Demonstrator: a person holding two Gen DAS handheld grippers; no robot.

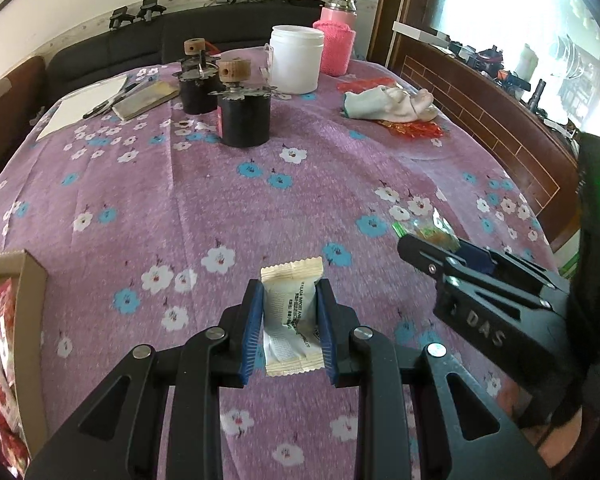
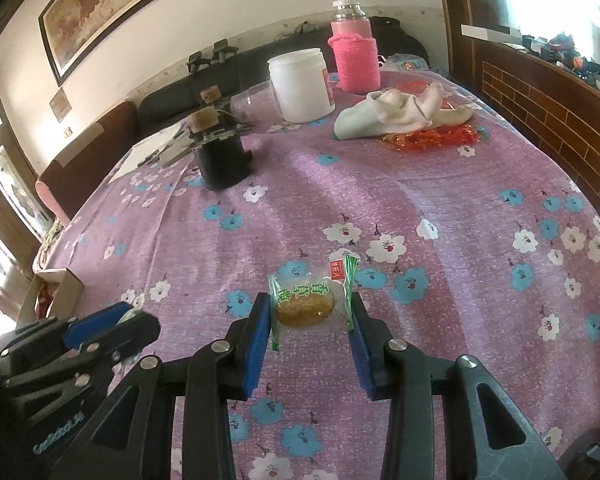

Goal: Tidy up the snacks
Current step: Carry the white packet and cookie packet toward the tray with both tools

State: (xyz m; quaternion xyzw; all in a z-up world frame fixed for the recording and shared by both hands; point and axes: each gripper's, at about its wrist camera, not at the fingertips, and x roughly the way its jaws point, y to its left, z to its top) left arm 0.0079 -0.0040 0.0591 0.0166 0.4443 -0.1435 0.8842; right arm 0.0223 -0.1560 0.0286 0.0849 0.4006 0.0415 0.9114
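- The left claw (image 1: 290, 320) is clamped on a cream snack packet (image 1: 290, 312), its blue pads pressed against both long sides; the packet's crimped ends stick out front and back, and it looks lifted clear of the cloth.
- The right claw (image 2: 310, 328) holds a clear green-printed pastry packet (image 2: 306, 300). The pads meet the wrapper's side edges, with the round cake between them. Whether it is lifted or resting on the cloth I cannot tell.
- Both sit over the near part of the tabletop (image 1: 340, 168), which carries a purple flowered cloth. In the left wrist view, the right claw and its packet appear just to the right.
- A cardboard box (image 1: 28, 280) stands at the near left edge of the tabletop, already holding red-wrapped snacks (image 1: 0, 328). It is probably the destination.
- Step in hand, as I judge it: both snacks are picked up and ready to carry; neither has been placed.
- The next move calls for swinging left toward the box, one claw at a time so they do not collide, then lowering each packet inside before letting go.
- The pastry is gripped by thin film only, so it could slip or twist.
- Far across the tabletop stand two black cylinders (image 1: 244, 120), a white jar (image 1: 296, 60), a pink-sleeved flask (image 1: 338, 40) and a crumpled cloth (image 1: 388, 102), well apart from the work.
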